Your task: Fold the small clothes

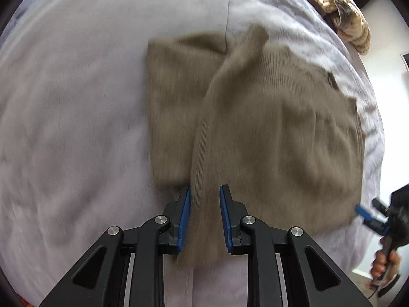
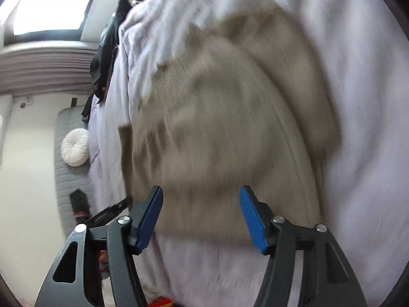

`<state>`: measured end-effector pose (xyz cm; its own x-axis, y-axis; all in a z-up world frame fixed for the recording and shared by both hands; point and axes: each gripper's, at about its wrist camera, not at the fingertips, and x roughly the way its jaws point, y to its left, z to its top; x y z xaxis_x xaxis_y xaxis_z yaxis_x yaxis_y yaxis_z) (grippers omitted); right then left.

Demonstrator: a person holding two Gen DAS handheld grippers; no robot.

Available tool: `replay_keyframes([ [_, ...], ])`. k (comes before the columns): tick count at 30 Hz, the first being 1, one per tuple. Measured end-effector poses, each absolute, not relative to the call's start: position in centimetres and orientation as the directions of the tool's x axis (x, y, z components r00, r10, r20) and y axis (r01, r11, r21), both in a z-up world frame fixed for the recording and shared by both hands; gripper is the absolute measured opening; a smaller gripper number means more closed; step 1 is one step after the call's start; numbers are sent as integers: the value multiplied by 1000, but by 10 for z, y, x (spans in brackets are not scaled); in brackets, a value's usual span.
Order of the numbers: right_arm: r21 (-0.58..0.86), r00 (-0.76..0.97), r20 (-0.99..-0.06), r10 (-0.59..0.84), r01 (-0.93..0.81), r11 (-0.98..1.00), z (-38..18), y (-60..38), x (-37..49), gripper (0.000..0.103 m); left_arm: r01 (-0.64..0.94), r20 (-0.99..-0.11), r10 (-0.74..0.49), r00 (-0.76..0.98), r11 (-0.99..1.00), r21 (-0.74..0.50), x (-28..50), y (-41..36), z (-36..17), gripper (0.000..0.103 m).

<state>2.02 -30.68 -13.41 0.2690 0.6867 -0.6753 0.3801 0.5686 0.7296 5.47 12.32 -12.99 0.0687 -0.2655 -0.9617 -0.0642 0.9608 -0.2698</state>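
The left gripper (image 1: 204, 192) is clamped on a strip of the olive knit garment (image 1: 255, 117), which lies partly folded on the pale bedspread (image 1: 64, 115). The knit looks soft, light and limp, best taken at a hem or corner. The right gripper (image 2: 200, 192) hangs over the garment's near edge, jaws apart and empty. A patterned cloth heap (image 1: 342, 12) lies well clear, and nothing blocks the fold.

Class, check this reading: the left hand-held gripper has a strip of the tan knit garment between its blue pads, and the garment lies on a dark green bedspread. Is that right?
Not quite. The bedspread is pale lavender-grey, not dark green; the left wrist view shows it. The rest stands: the left hand-held gripper has a strip of the tan knit garment between its blue pads.
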Motion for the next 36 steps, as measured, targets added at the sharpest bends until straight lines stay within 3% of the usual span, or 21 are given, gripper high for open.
replay_keyframes([
  [3, 713, 291, -679, 674, 478, 512, -152, -314, -10, 67, -63, -957, -287, 45, 955, -290, 41, 122, -138, 24],
  [9, 743, 502, -635, 587, 603, 289, -178, -343, -29, 66, -64, -939, -341, 35, 937, -343, 38, 117, -144, 24],
  [10, 746, 511, -629, 586, 610, 269, -180, -344, -28, 63, -58, -935, -351, 42, 934, -353, 38, 117, -143, 24],
  [11, 745, 510, -627, 589, 613, 263, -182, -344, -26, 52, -45, -939, -342, 45, 938, -344, 38, 115, -142, 19],
  [12, 734, 475, -640, 604, 611, 296, -180, -340, -19, 9, -30, -941, -334, 50, 942, -335, 37, 116, -139, 6],
  [18, 706, 402, -705, 584, 474, 527, -133, -337, -6, 8, 30, -945, -313, 92, 950, -312, 19, 120, -122, 6],
  [24, 604, 274, -790, 548, 499, 622, -171, -337, -11, 9, -54, -950, -308, 48, 949, -310, 9, 137, -152, 7],
  [31, 544, 253, -836, 488, 505, 670, -136, -347, -27, 18, -59, -964, -233, 127, 969, -241, 4, 163, -105, 7],
  [36, 563, 357, -819, 449, 351, 748, -87, -342, -8, 18, -23, -932, -272, 239, 958, -285, 38, 154, -69, 7],
])
